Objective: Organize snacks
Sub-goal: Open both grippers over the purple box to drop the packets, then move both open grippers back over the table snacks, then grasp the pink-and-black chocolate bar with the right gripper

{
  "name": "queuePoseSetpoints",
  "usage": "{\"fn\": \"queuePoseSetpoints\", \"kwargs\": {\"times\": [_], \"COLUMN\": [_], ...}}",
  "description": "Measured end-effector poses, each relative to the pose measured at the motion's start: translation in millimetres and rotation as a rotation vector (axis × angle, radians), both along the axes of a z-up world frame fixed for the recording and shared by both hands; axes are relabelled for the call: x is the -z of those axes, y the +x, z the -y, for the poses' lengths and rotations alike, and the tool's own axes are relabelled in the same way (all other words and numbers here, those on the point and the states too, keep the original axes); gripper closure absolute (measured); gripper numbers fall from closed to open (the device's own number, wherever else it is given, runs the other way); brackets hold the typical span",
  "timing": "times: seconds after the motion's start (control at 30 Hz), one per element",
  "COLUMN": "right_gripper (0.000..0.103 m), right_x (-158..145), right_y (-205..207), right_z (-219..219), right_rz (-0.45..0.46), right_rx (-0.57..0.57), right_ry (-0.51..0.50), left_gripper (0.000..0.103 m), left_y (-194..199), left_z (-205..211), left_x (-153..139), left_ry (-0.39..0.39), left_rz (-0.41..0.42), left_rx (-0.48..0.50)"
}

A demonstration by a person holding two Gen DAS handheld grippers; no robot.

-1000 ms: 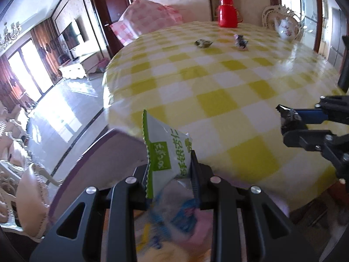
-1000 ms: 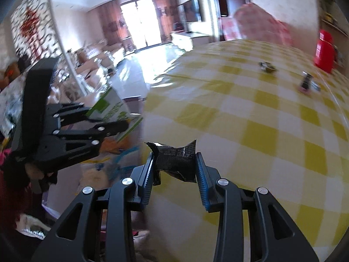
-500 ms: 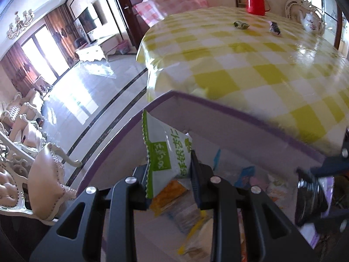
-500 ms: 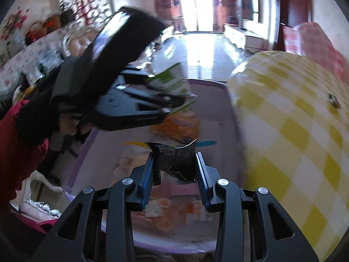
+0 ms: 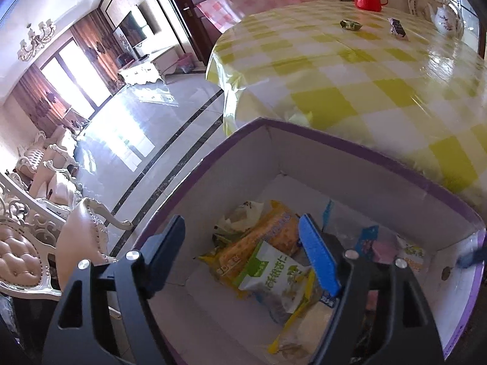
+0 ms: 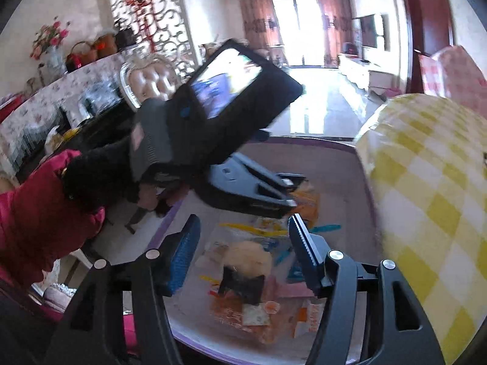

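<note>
Both grippers held over the box (image 5: pixel 350 164), jaws just opened, nothing gripped.
Left gripper (image 5: pixel 243 249): green packet (image 5: pixel 271 273) released. Right gripper (image 6: pixel 243 243): dark wrapper (image 6: pixel 242 283) blurred.

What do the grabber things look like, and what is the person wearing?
Both are black metal frames with silver screws and long cut-out slots. The right gripper has blue ridged pads inside its jaws; the left gripper shows a blue pad too and carries a small screen. The person wears a black glove and red sleeve.
</note>
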State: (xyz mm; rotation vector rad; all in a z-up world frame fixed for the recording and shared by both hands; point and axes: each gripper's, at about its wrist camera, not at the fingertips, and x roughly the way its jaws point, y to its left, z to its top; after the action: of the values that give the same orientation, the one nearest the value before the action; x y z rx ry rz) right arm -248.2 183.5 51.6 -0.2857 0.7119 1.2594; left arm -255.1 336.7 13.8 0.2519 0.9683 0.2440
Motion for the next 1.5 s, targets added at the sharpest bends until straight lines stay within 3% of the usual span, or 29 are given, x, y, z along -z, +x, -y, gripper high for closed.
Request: {"fn": "queuePoseSetpoints", "kwargs": {"times": [0.2, 0.37, 0.5, 0.6, 0.8, 0.93, 1.13, 1.3, 1.37, 1.5], "right_gripper": [0.043, 0.038, 0.031, 0.029, 0.028, 0.028, 0.028, 0.028, 0.028, 0.030], "right_x": [-1, -9, -7, 2, 19, 24, 33, 33, 31, 40], "right_y": [36, 91, 138, 174, 244, 286, 353, 409, 431, 467], "right_z": [39, 101, 159, 204, 289, 319, 308, 256, 234, 203], "right_rz": [-0.020, -0.034, -0.068, -0.093, -0.186, -0.203, -0.189, -0.164, -0.146, -0.101], "right_rx": [0.131, 0.368, 0.592, 0.756, 1.005, 1.076, 1.097, 1.086, 1.097, 1.151], "right_ry": [0.028, 0.072, 0.086, 0.062, 0.050, 0.057, 0.045, 0.013, -0.007, -0.167], "left_gripper": [0.014, 0.006, 0.002, 0.002, 0.002, 0.002, 0.002, 0.002, 0.002, 0.002], "left_y": [11, 49, 98, 146, 247, 309, 352, 347, 344, 343], "left_z": [14, 41, 77, 107, 152, 168, 151, 133, 123, 116], "left_x": [-7, -35, -53, -50, -26, -6, 0, 1, 5, 7], "left_ry": [0.000, -0.157, -0.357, -0.483, -0.591, -0.629, -0.738, -0.875, -0.912, -0.928], "left_rz": [0.021, 0.088, 0.145, 0.160, 0.197, 0.246, 0.364, 0.442, 0.463, 0.493], "left_rx": [0.008, 0.043, 0.073, 0.066, -0.058, -0.155, -0.267, -0.260, -0.318, -0.362]}}
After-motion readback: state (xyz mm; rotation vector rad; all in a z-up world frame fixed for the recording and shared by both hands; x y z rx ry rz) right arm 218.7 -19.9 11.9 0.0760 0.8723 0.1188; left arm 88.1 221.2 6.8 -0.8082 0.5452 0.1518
